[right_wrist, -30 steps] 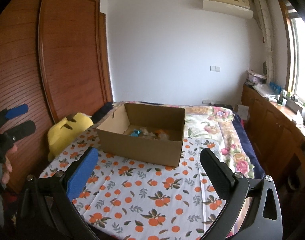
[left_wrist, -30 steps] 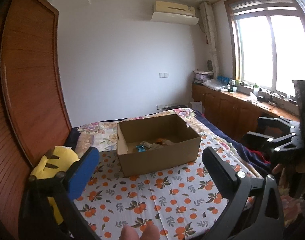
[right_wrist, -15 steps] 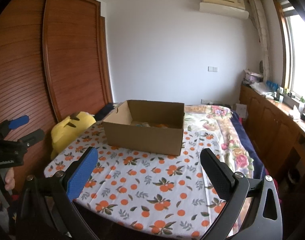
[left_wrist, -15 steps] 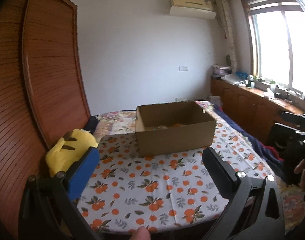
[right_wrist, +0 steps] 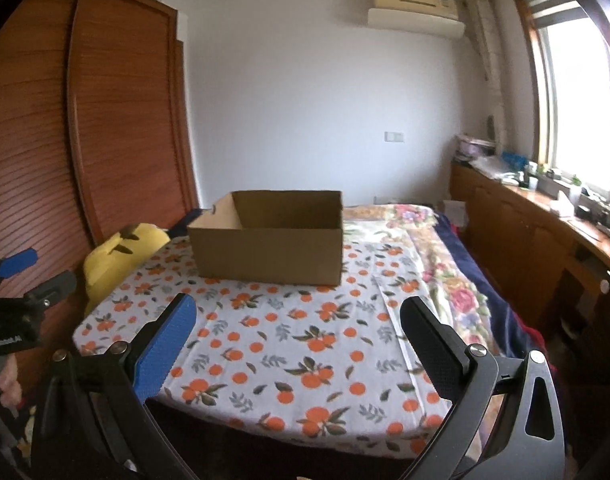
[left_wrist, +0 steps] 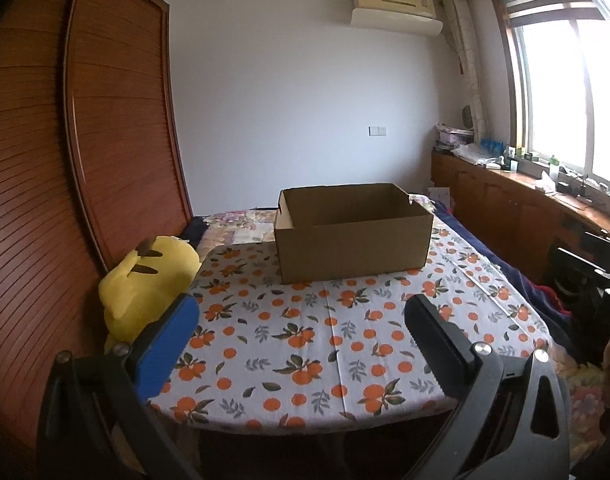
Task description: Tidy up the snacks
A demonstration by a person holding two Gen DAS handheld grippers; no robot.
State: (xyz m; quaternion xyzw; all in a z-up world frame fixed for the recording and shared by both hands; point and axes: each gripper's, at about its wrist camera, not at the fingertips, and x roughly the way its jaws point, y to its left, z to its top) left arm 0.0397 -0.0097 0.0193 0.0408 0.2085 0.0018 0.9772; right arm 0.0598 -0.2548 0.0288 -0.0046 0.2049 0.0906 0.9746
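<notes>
Bed (left_wrist: 345,344) carries box (left_wrist: 353,236) near its far edge, contents hidden by the near wall, both grippers (left_wrist: 301,344) (right_wrist: 297,340) empty with jaws apart, short of the near edge; risk: reaching in blind could shove the box.

Left gripper (left_wrist: 301,344): black angular frame, one blue ridged pad (left_wrist: 167,346), one black ridged pad (left_wrist: 437,346), silver screws at the pivots; right gripper (right_wrist: 297,342) built the same; white lettering, too small to read, on the left gripper's body.
</notes>
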